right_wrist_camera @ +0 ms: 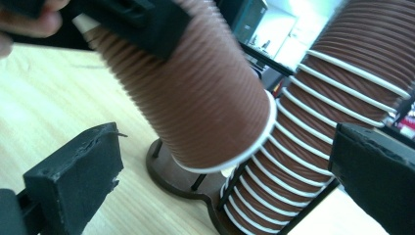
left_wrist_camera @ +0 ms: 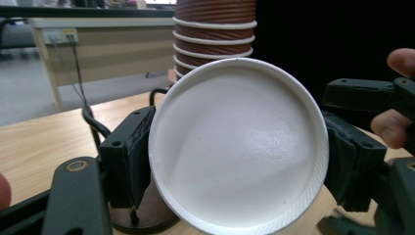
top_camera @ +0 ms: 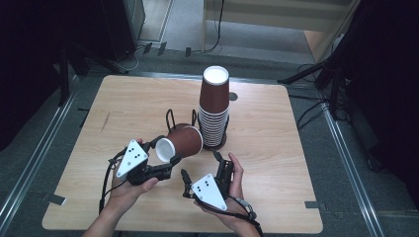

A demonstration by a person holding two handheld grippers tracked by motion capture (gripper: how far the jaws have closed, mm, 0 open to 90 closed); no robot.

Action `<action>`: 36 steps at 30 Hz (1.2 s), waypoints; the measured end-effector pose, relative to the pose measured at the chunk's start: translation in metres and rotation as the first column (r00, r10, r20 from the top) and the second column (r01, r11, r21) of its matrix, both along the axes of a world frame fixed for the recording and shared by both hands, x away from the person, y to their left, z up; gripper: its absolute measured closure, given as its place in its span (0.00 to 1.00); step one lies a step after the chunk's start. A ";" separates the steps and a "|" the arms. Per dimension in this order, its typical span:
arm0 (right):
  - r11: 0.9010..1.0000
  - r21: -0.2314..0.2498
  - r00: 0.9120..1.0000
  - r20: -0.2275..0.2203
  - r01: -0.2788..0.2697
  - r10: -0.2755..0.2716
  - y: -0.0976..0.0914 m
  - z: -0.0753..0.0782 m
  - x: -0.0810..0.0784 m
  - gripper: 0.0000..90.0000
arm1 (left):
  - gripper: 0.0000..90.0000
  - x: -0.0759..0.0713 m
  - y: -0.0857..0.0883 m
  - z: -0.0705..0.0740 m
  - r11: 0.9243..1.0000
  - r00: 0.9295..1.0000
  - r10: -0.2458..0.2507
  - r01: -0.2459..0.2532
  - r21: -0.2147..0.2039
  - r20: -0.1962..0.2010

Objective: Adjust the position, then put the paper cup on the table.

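Here a single brown ribbed paper cup (top_camera: 182,142) is held on its side above the wooden table (top_camera: 276,163), clamped at its white rim by the left gripper (top_camera: 172,163); its long axis runs from the open mouth near the person toward the tall cup stack (top_camera: 214,106) in its wire holder (top_camera: 173,118). The right gripper (top_camera: 200,170) is held just beside it, nearer the person, jaws apart and empty. The white interior is seen in the left gripper view, whereas the ribbed wall and closed base, close against the stack, are seen between the parted jaws in the right gripper view.

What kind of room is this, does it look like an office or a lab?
Probably a lab or recording space inside an office: a small wooden table stands alone on grey carpet, dark stand legs and cables surround it, and a desk with a socket strip sits behind.
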State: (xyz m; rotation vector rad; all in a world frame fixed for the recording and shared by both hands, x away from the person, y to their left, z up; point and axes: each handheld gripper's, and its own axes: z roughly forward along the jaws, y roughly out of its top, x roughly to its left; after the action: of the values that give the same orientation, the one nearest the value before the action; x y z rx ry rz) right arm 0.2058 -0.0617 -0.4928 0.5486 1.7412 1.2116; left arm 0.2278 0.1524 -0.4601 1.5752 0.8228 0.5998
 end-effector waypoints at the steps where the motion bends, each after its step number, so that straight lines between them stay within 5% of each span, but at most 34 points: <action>1: 1.000 0.016 1.000 -0.007 0.006 -0.005 -0.001 0.002 0.000 0.00 | 0.27 0.000 0.001 0.000 1.000 1.000 0.015 -0.015 -0.003 0.010; 5: 0.998 0.049 0.999 -0.026 0.026 -0.025 -0.005 0.006 0.002 0.00 | 0.27 -0.001 0.002 0.002 0.999 0.999 0.007 -0.006 -0.038 0.032; 11: 0.986 0.164 0.997 -0.071 0.034 -0.022 -0.012 0.012 0.005 0.00 | 0.27 0.000 0.003 0.002 0.997 0.998 0.018 -0.014 -0.078 0.054; 15: 0.953 0.298 0.986 -0.166 0.062 -0.012 -0.018 0.022 0.005 0.00 | 0.27 0.001 0.003 0.001 0.993 0.998 0.015 -0.008 -0.122 0.059; 16: 0.926 0.364 0.969 -0.247 0.104 -0.011 -0.022 0.027 0.007 0.00 | 0.27 0.001 0.003 0.001 0.991 0.998 0.009 -0.001 -0.135 0.063; 17: 0.926 0.364 0.969 -0.247 0.104 -0.011 -0.022 0.027 0.007 0.00 | 0.27 0.001 0.003 0.000 0.990 0.998 0.009 0.001 -0.144 0.067; 22: 0.885 0.445 0.944 -0.329 0.133 0.024 -0.031 0.032 0.008 0.02 | 0.27 0.000 0.001 0.000 0.985 0.996 0.014 0.002 -0.172 0.088; 23: 0.852 0.500 0.931 -0.363 0.154 0.045 -0.034 0.033 0.008 0.03 | 0.27 0.000 0.001 -0.001 0.985 0.996 0.014 0.002 -0.173 0.089; 24: 0.852 0.500 0.931 -0.363 0.154 0.045 -0.034 0.033 0.008 0.03 | 0.27 0.000 0.000 -0.001 0.985 0.996 0.012 0.004 -0.171 0.089; 25: 0.818 0.547 0.918 -0.391 0.177 0.063 -0.036 0.035 0.008 0.05 | 0.27 0.000 -0.001 -0.002 0.985 0.996 0.011 0.005 -0.175 0.087; 27: 0.791 0.574 0.903 -0.424 0.213 0.064 -0.036 0.037 0.007 0.05 | 0.27 0.001 -0.002 -0.003 0.985 0.996 0.006 0.009 -0.174 0.085; 28: 0.791 0.574 0.903 -0.424 0.213 0.064 -0.036 0.037 0.007 0.05 | 0.27 0.002 -0.003 -0.003 0.984 0.996 0.004 0.011 -0.176 0.085; 29: 0.774 0.590 0.895 -0.440 0.231 0.068 -0.037 0.038 0.006 0.05 | 0.27 0.002 -0.004 -0.004 0.985 0.996 0.001 0.014 -0.173 0.084; 30: 0.742 0.610 0.876 -0.478 0.280 0.063 -0.039 0.040 0.006 0.05 | 0.27 0.002 -0.005 -0.004 0.984 0.997 -0.002 0.017 -0.179 0.081; 31: 0.742 0.610 0.876 -0.478 0.280 0.063 -0.039 0.040 0.006 0.05 | 0.27 0.001 -0.006 -0.004 0.985 0.997 -0.005 0.020 -0.173 0.083; 32: 0.701 0.636 0.850 -0.520 0.323 0.079 -0.043 0.042 0.006 0.06 | 0.27 0.001 -0.007 -0.004 0.984 0.996 -0.009 0.023 -0.174 0.085; 33: 0.672 0.652 0.831 -0.548 0.351 0.099 -0.045 0.043 0.006 0.03 | 0.27 0.001 -0.008 -0.004 0.985 0.996 -0.011 0.025 -0.169 0.088; 34: 0.672 0.652 0.831 -0.548 0.351 0.099 -0.045 0.043 0.006 0.03 | 0.27 0.000 -0.010 -0.004 0.985 0.996 -0.014 0.029 -0.172 0.088; 36: 0.618 0.679 0.792 -0.593 0.397 0.143 -0.050 0.043 0.008 0.00 | 0.27 0.000 -0.011 -0.004 0.984 0.995 -0.023 0.039 -0.173 0.094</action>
State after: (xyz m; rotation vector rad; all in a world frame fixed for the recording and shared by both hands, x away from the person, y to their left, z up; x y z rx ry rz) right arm 0.2135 -0.1113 -0.4494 1.7440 1.5047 1.8106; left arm 0.2276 0.1411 -0.4645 1.3878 0.7598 0.5583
